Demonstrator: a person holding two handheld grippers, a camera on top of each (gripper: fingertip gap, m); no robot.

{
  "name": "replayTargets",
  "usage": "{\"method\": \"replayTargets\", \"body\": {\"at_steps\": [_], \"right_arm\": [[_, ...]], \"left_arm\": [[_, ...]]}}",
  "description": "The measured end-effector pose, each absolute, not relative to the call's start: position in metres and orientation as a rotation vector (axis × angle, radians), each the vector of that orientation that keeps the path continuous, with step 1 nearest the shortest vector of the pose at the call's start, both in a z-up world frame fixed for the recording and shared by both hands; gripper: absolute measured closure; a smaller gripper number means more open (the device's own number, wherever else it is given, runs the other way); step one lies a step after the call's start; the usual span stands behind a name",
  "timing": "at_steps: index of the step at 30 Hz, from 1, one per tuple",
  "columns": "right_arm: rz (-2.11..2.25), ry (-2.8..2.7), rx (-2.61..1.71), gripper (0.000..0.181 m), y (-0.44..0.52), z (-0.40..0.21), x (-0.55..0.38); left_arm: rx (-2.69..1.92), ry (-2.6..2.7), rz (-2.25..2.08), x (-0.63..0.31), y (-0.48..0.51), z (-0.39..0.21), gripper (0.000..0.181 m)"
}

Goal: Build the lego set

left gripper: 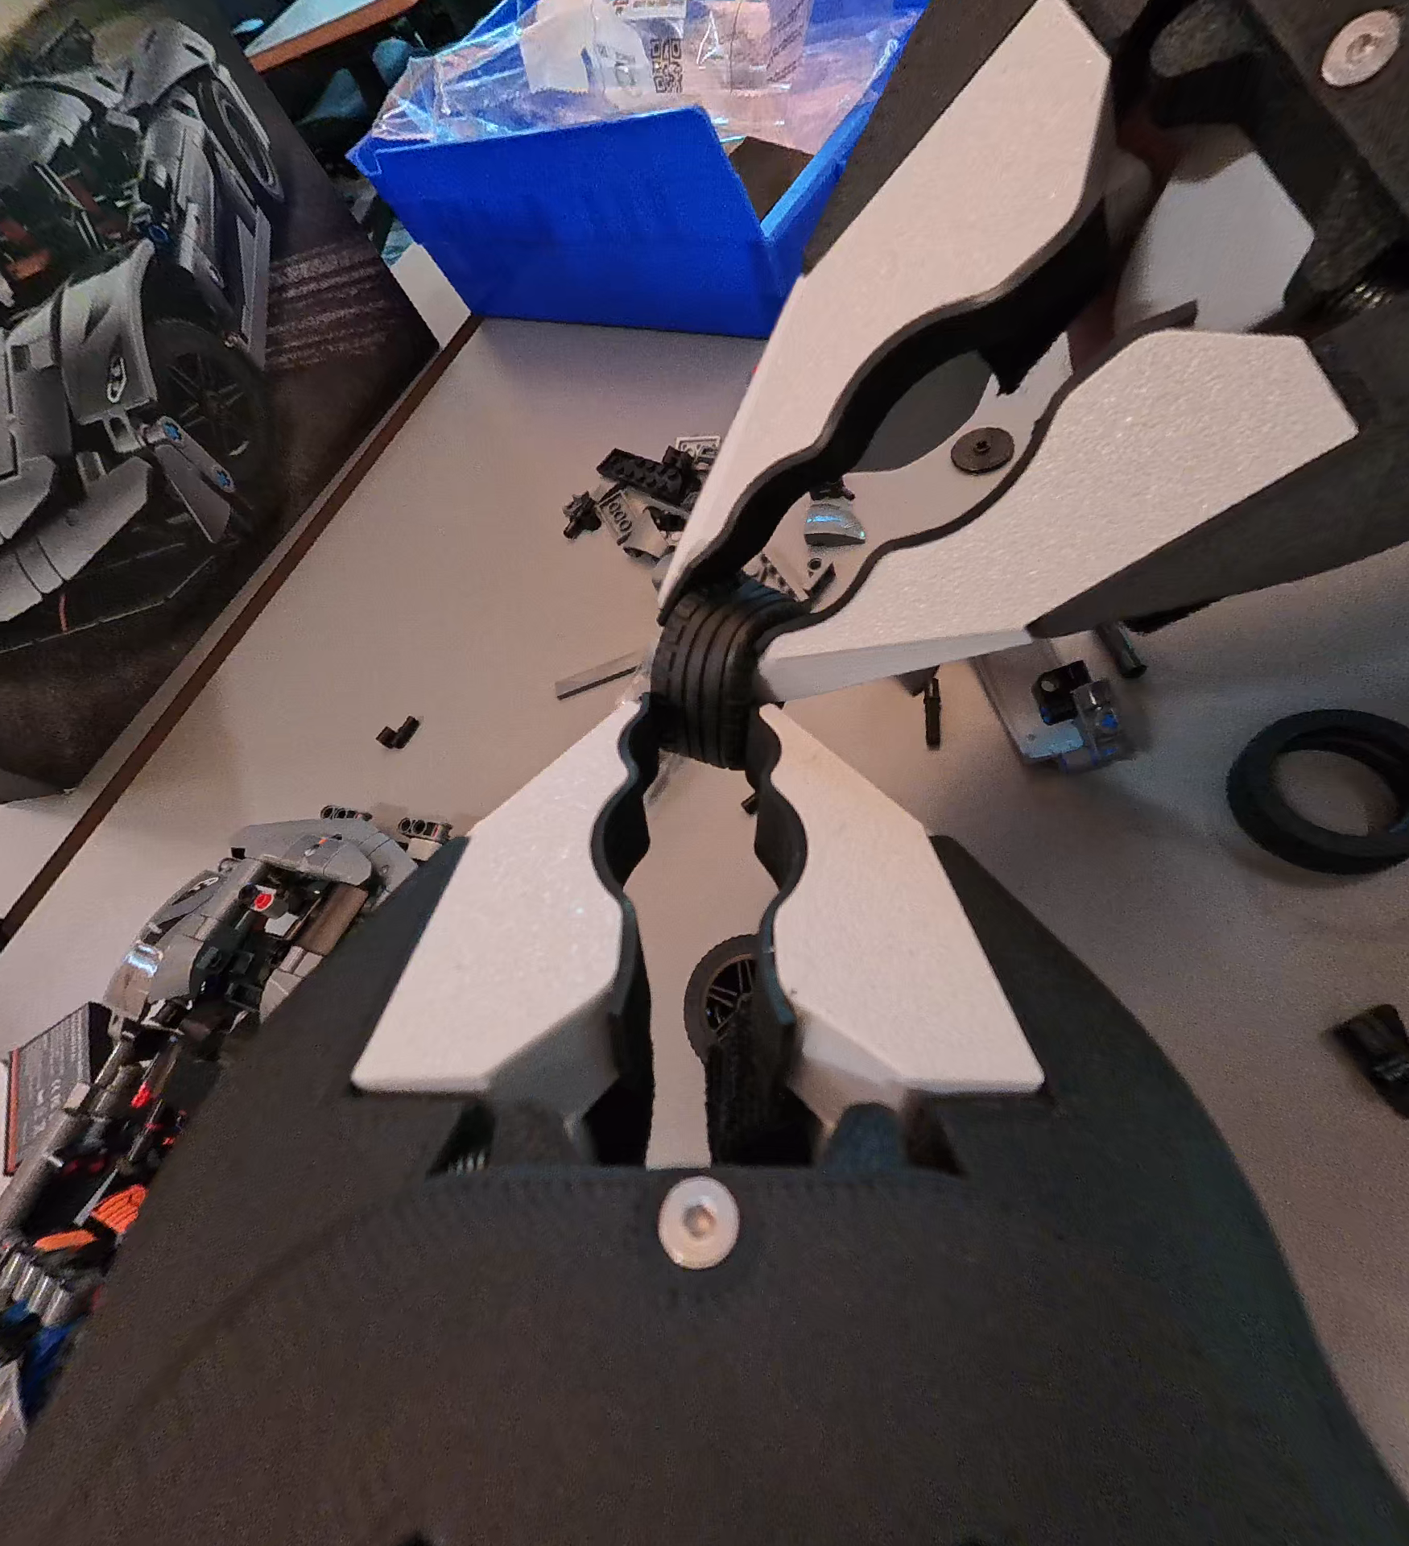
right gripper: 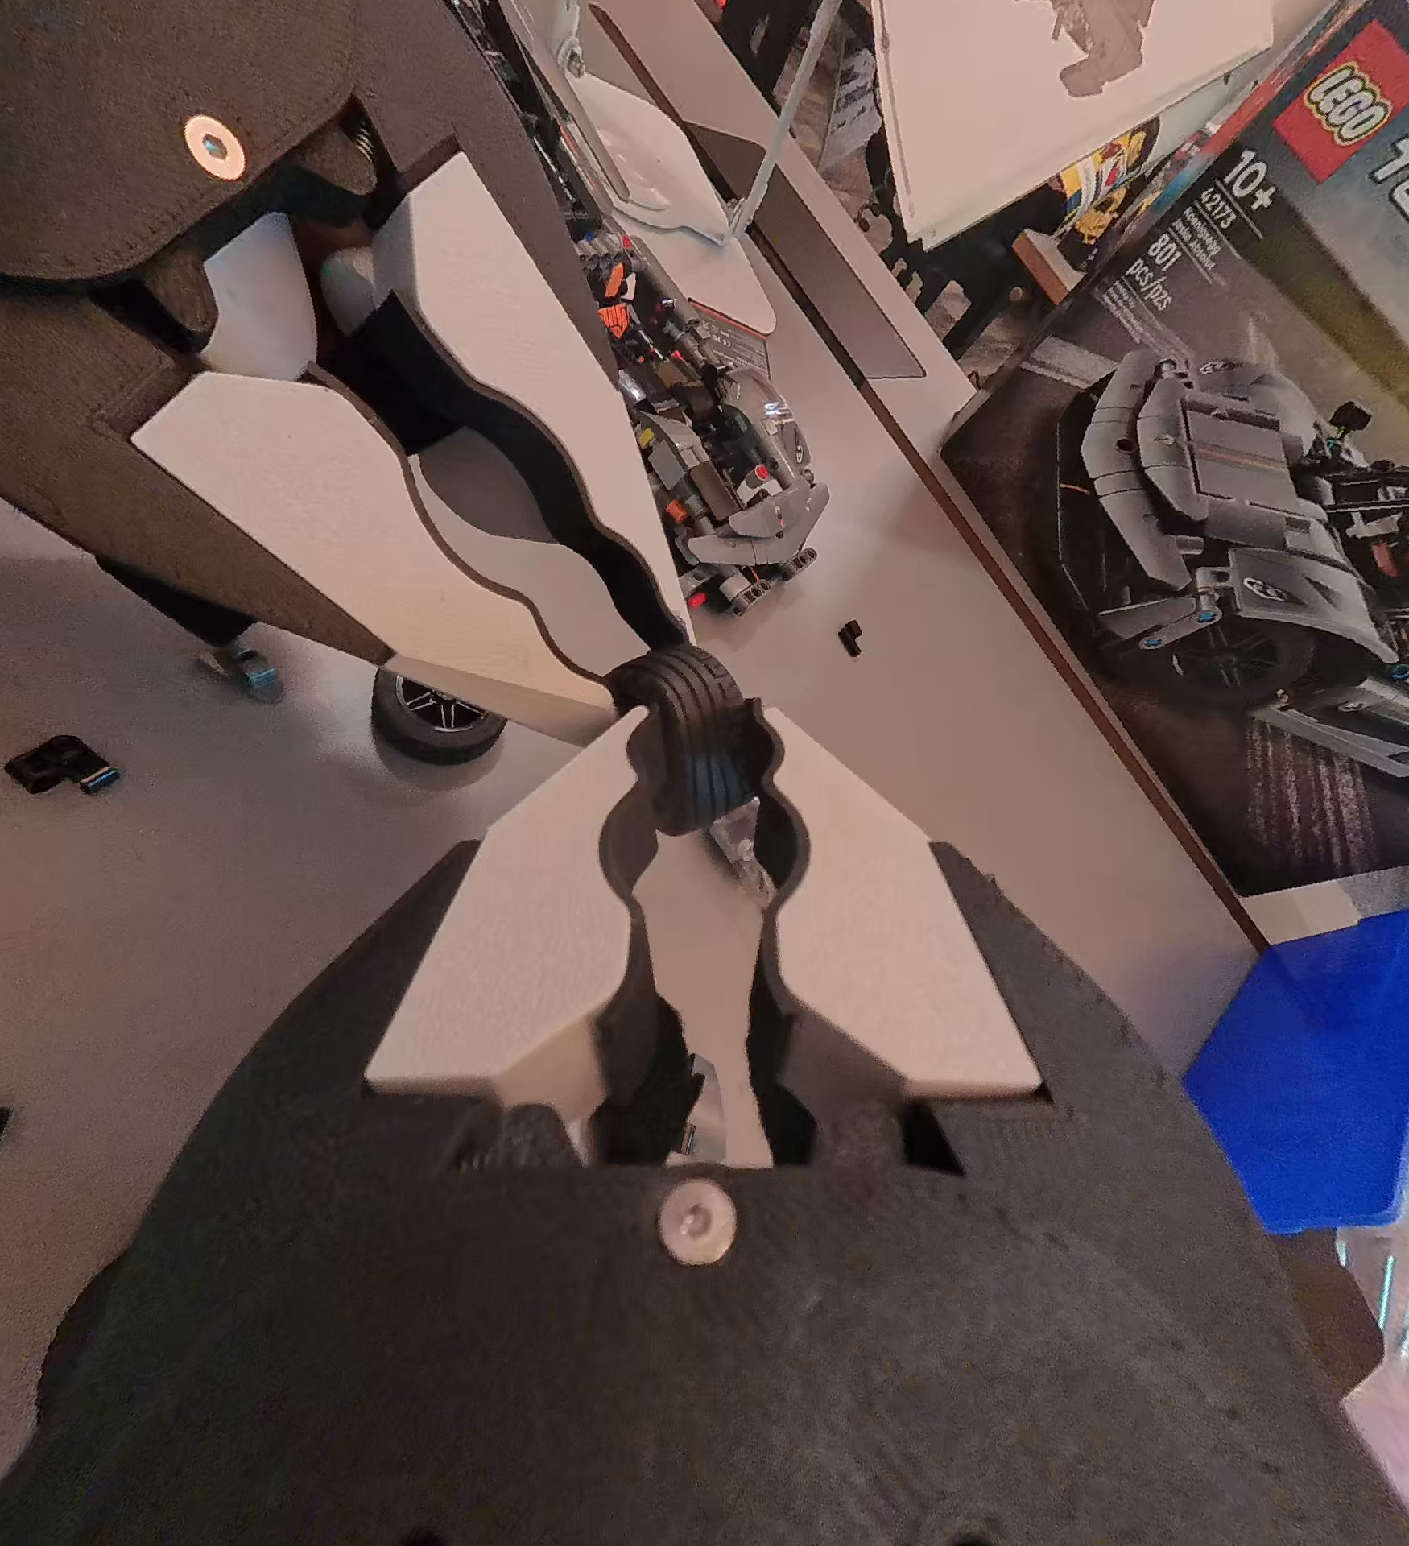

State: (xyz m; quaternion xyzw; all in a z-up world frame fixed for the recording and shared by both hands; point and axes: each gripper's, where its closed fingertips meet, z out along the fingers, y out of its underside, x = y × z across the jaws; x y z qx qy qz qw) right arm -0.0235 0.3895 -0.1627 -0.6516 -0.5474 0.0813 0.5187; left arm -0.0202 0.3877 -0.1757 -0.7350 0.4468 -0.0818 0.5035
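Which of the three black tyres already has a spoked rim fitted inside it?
The tyre standing on the table behind the left gripper's fingers. The loose tyre lying flat is hollow, and the tyre pinched between both grippers is squashed, with no rim showing.

black ribbed tyre (left gripper: 705, 679) pinched between both tongs, squashed.

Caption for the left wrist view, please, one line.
Both grippers, left gripper and right gripper, pinch one black tyre above the table; a second tyre lies nearby.
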Motion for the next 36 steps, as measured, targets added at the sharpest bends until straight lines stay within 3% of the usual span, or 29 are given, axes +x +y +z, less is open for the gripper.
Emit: {"method": "replayTargets", "body": {"at_steps": [36], "right_arm": [[0.304,-1.331,-1.574,0.165,0.398,-0.159,-0.035]], "left_arm": [[-1.769,1.074,-0.186,-0.032,0.396,-0.171,0.162]]}}
